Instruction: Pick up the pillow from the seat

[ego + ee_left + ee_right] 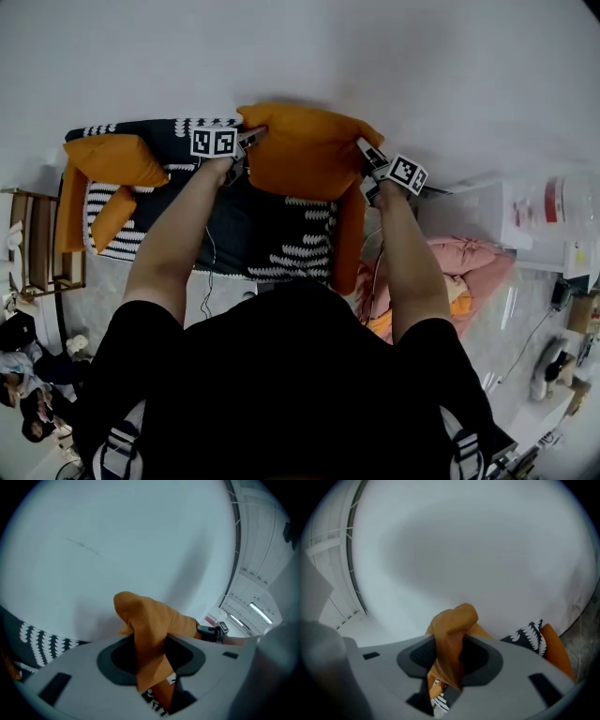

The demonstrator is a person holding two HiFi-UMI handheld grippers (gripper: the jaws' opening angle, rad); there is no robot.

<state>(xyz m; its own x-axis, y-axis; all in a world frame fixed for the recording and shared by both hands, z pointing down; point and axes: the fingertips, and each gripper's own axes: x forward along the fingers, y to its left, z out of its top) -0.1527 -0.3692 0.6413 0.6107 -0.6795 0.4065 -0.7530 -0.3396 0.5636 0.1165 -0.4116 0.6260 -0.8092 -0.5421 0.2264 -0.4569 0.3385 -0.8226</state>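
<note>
pillow (pixel 309 150) above seat (pixel 234 223), another pillow (pixel 117 159) left

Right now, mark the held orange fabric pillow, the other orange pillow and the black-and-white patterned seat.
held orange fabric pillow (pixel 309 150): head view, front face.
other orange pillow (pixel 117 159): head view, centre.
black-and-white patterned seat (pixel 244 230): head view, dark cushion.

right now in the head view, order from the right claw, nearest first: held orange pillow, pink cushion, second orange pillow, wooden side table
1. large orange fabric pillow, gripped in the right claw
2. pink puffy cushion, low right
3. second orange fabric pillow, left end of the patterned seat
4. wooden side table, far left
</note>
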